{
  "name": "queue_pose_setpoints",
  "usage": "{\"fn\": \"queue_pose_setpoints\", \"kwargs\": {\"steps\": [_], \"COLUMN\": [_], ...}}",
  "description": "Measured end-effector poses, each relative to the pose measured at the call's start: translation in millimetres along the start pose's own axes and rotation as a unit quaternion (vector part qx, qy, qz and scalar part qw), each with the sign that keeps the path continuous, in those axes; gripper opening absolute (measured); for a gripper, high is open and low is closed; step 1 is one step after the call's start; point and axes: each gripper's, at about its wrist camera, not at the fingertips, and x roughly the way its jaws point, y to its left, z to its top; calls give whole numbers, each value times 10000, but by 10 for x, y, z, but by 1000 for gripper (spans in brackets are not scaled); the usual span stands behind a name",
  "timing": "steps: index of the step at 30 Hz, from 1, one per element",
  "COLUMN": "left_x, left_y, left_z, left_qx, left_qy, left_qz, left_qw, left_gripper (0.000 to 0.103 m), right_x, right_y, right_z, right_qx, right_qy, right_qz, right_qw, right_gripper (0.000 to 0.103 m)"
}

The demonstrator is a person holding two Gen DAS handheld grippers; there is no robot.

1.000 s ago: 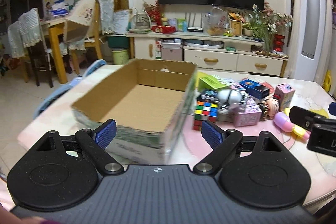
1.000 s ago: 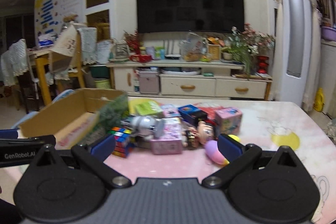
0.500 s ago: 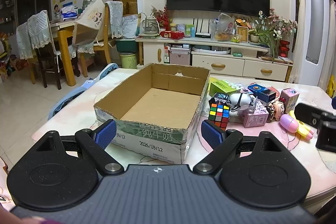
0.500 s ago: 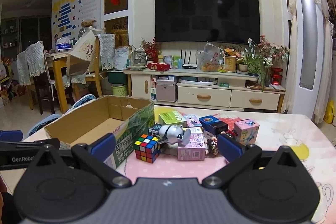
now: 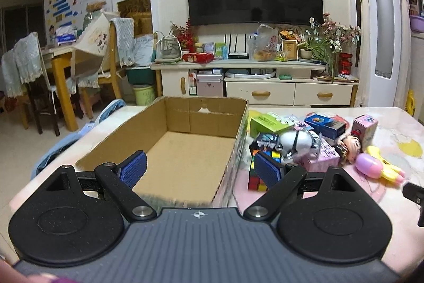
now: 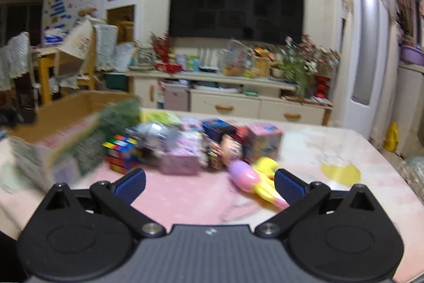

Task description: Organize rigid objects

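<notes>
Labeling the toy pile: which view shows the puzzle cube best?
Right wrist: the puzzle cube shows two faces unblocked, though motion-blurred. Left wrist is sharper, but there the left claw's finger covers much of the cube.

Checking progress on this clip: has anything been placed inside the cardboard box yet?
No. In the left wrist view the cardboard box shows only its bare floor, while the toys sit on the table beside it.

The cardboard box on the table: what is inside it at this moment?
Inside the cardboard box only its bare brown floor shows; no object lies there. The near strip of the floor is hidden behind the left tool, so that part cannot be checked.
</notes>
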Motion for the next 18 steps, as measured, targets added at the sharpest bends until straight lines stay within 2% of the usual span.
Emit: {"fn": "queue_pose_setpoints", "kwargs": {"steps": [7,11,15,18], "left_x": [125,213,384,508], "left_y": [-364,-578,-662,-703], "left_z": [-90,-102,-7,68], "left_qx": [168,142,-94,-9], "left_qy": [272,584,862,820], "left_qz": [-748,-1126,-1302,-1283], "left_qw": [9967,9918,9877,9883], "left_gripper": [103,103,103,103], "right_x": [602,886,1091,1203], "right_y": [-475,-599,-655,-686], "right_z": [-142,-143,-134,-112], "right_qx": [428,517,487,453], "right_qy": [636,842,988,1049], "right_qz": [-323,-177,-53,20], "right_qw": [9965,9949,9939,9935], "right_gripper": [102,102,102,102]}}
